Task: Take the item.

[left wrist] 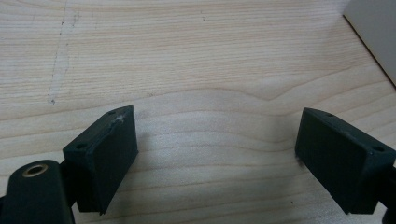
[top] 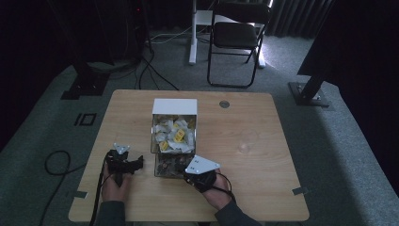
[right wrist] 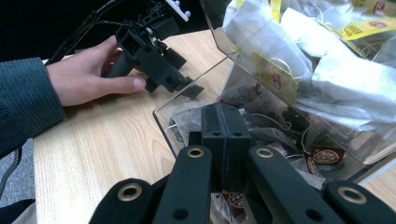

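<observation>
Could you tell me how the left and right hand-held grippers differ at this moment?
The left hand-held gripper has its jaws wide apart over bare table; the right hand-held gripper's jaws are pressed together. The left sits clear of the clear box, beside it; the right is at the box's near, open end, among the tea bags. Both are black, each held in one hand.

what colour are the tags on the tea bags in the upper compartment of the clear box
Yellow tags, with a small red mark; the right gripper view shows them best.

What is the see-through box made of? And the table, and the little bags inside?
The box looks like clear glossy plastic; you see straight through its walls. The table looks like pale wood, perhaps laminate: grain lines show. The bags look like thin white paper, crinkled.
</observation>
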`<state>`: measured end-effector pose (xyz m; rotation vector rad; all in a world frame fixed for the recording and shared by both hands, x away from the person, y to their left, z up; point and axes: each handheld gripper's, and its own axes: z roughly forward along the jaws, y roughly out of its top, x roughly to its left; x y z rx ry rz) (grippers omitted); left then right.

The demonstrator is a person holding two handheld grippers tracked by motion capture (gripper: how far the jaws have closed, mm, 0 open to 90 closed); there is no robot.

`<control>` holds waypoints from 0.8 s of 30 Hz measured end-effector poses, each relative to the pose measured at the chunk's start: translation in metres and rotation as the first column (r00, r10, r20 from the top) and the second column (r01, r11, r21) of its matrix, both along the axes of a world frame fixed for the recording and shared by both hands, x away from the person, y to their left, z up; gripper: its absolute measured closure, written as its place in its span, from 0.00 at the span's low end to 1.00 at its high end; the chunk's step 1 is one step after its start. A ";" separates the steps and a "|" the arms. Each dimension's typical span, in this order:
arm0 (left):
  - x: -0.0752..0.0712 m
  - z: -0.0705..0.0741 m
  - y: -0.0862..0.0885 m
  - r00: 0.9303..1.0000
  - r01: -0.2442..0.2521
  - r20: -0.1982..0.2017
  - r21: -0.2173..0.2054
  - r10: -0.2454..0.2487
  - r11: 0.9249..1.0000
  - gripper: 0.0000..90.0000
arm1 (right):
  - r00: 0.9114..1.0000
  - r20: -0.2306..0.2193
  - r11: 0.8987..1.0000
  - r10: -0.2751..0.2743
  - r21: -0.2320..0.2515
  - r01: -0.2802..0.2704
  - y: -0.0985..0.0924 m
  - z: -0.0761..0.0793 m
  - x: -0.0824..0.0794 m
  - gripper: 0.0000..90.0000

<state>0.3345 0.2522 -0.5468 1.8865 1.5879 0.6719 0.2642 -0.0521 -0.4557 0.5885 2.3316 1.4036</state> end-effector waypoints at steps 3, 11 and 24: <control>0.000 0.000 0.000 1.000 0.000 0.000 0.000 0.000 1.000 0.15 | 1.000 0.001 1.000 0.001 0.004 -0.001 0.000 0.002 0.000 1.00; 0.000 0.000 0.000 1.000 0.000 0.000 0.000 0.000 1.000 0.15 | 1.000 0.011 1.000 0.002 0.007 -0.002 -0.001 0.005 -0.003 1.00; 0.000 0.000 0.000 1.000 -0.001 -0.002 0.001 0.001 1.000 0.15 | 1.000 0.024 1.000 -0.013 0.014 0.012 -0.008 0.010 -0.006 1.00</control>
